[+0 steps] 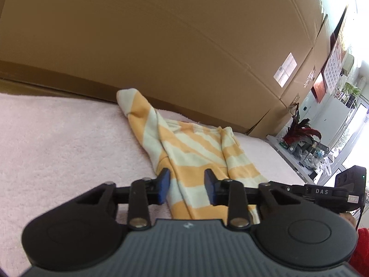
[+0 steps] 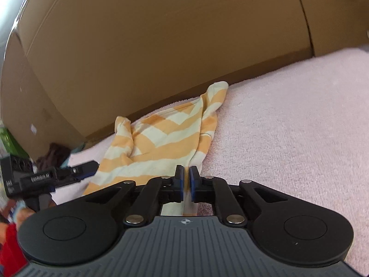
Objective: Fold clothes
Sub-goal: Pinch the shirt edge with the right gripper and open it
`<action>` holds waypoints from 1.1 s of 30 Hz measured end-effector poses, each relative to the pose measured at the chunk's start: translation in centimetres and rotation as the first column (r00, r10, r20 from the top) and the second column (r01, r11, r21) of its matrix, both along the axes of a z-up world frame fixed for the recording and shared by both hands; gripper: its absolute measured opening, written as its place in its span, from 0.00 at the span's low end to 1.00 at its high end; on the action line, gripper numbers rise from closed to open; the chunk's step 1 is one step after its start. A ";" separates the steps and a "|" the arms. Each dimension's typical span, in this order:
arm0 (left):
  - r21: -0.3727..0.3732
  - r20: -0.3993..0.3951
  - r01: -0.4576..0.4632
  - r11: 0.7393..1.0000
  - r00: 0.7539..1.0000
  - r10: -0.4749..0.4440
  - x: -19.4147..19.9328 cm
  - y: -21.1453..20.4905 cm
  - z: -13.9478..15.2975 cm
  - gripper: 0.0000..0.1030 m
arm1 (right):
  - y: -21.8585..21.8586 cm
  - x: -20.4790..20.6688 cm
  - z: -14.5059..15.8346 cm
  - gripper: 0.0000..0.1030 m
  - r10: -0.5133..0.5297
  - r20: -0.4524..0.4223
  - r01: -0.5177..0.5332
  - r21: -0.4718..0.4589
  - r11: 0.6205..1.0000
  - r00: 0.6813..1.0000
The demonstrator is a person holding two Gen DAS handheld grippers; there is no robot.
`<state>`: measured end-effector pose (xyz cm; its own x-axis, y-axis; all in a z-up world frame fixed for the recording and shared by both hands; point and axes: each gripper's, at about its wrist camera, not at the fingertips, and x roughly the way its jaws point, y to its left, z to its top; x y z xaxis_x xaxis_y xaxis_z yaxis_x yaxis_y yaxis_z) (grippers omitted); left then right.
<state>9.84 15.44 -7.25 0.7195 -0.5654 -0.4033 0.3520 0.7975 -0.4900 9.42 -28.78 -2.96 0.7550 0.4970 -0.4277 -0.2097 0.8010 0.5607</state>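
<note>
An orange and cream striped garment (image 1: 189, 147) lies crumpled on a pink towel surface (image 1: 57, 138). My left gripper (image 1: 187, 185) is open, its blue pads straddling the near part of the garment without closing on it. In the right wrist view the same garment (image 2: 161, 138) lies ahead on the pink surface (image 2: 288, 127). My right gripper (image 2: 186, 180) is shut on the garment's near right edge, with fabric pinched between the blue pads. The other gripper shows at the left edge (image 2: 57, 177) and at the right edge of the left wrist view (image 1: 334, 191).
Large cardboard boxes (image 1: 161, 46) stand right behind the pink surface, also in the right wrist view (image 2: 150, 34). A shelf with plants and clutter (image 1: 304, 136) is at the far right. Dark cloth (image 2: 54, 154) lies at the left end.
</note>
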 end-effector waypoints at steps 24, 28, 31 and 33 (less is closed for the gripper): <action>-0.077 0.134 -0.009 0.997 0.991 0.020 -1.3 0.7 1.0 0.44 | 0.5 0.4 1.2 0.18 -0.013 0.040 0.013 -0.003 1.000 0.999; 0.008 -0.022 0.059 0.998 0.998 -0.059 0.7 -1.4 -0.2 0.51 | 1.8 2.6 1.7 0.21 0.079 0.023 -0.079 0.008 0.997 0.997; -0.045 -0.047 0.045 0.998 0.998 -0.047 1.1 -0.4 -0.6 0.50 | 2.5 4.9 1.1 0.21 0.073 -0.019 -0.074 -0.045 0.996 0.997; -0.044 -0.045 0.045 0.998 0.998 -0.047 0.9 -0.7 -0.6 0.50 | 2.2 5.9 1.0 0.19 0.071 -0.018 -0.072 -0.022 0.997 0.997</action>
